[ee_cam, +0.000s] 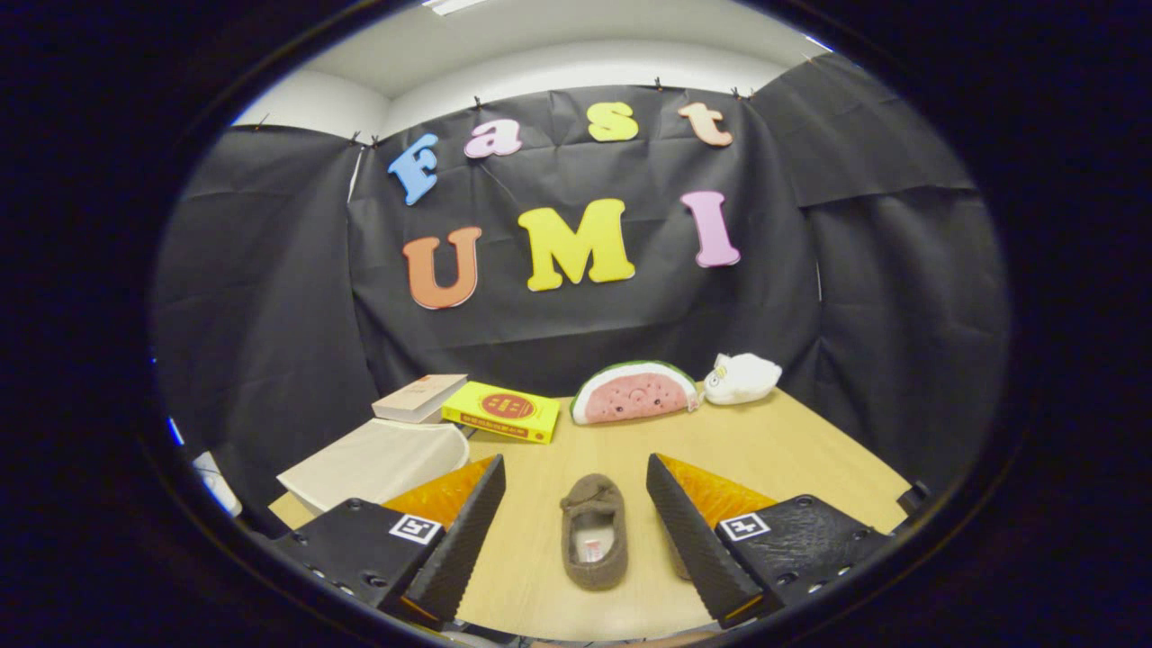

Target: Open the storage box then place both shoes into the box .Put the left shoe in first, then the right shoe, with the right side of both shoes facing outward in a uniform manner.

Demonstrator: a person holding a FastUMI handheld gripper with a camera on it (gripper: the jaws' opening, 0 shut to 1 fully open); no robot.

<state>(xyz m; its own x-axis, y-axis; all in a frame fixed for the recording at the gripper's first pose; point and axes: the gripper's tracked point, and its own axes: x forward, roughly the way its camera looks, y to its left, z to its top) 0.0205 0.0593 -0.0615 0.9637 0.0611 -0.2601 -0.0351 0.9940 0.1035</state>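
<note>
Gripper view shows the tongs (576, 522) spread wide, empty, with a brown shoe (594, 533) lying between their fingers on the table (792, 450).

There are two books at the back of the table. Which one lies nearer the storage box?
The pale, beige-covered book, which sits just behind the white storage box. The yellow book lies beside it, toward the watermelon plush. The gripper is open around a brown shoe.
</note>
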